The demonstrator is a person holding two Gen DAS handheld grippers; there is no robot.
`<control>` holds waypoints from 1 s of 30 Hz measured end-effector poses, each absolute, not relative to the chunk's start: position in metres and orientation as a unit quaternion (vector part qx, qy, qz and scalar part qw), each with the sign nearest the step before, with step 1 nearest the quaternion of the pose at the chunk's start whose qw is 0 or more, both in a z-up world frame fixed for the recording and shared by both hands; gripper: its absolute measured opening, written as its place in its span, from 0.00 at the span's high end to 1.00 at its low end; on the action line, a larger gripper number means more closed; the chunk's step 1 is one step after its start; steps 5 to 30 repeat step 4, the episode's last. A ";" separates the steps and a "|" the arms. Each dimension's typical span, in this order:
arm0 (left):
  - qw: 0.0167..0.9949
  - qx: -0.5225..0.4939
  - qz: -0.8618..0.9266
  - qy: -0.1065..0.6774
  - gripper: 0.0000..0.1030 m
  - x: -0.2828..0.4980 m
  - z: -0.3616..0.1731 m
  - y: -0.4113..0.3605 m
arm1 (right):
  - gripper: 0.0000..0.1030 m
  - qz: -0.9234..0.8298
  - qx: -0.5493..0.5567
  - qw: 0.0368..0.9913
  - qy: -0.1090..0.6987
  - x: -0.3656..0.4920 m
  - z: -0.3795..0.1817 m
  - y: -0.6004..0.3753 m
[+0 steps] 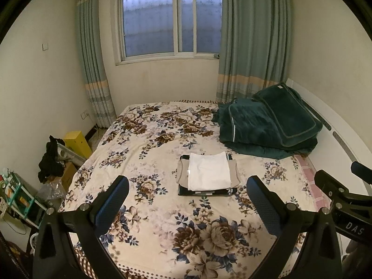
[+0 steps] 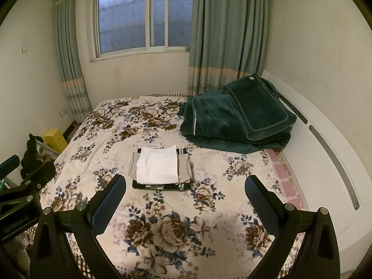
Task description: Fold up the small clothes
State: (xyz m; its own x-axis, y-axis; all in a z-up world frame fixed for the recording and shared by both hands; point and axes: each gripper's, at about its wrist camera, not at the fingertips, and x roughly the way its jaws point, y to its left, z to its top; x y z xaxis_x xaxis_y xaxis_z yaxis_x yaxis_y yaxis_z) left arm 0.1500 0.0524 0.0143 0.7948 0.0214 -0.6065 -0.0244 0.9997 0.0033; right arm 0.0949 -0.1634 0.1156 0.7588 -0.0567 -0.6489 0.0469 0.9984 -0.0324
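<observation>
both your left gripper (image 1: 187,194) and right gripper (image 2: 184,191) hang released and empty above the bed (image 1: 148,139), the folded stack (image 1: 208,174) at mid-bed looks finished, so find another garment next.

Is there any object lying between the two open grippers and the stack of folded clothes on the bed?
Nothing visible. Only bare floral bedspread lies between the left gripper, right gripper and the stack of folded clothes.
</observation>
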 end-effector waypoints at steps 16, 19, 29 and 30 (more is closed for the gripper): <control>0.949 0.001 0.014 0.315 0.00 0.148 0.012 0.053 | 0.00 -0.028 -0.008 0.938 0.345 0.094 0.116 -0.162; 0.949 0.001 0.014 0.315 0.00 0.148 0.012 0.053 | 0.00 -0.028 -0.008 0.938 0.345 0.094 0.116 -0.162; 0.949 0.001 0.014 0.315 0.00 0.148 0.012 0.053 | 0.00 -0.028 -0.008 0.938 0.345 0.094 0.116 -0.162; 0.949 0.001 0.014 0.315 0.00 0.148 0.012 0.053 | 0.00 -0.028 -0.008 0.938 0.345 0.094 0.116 -0.162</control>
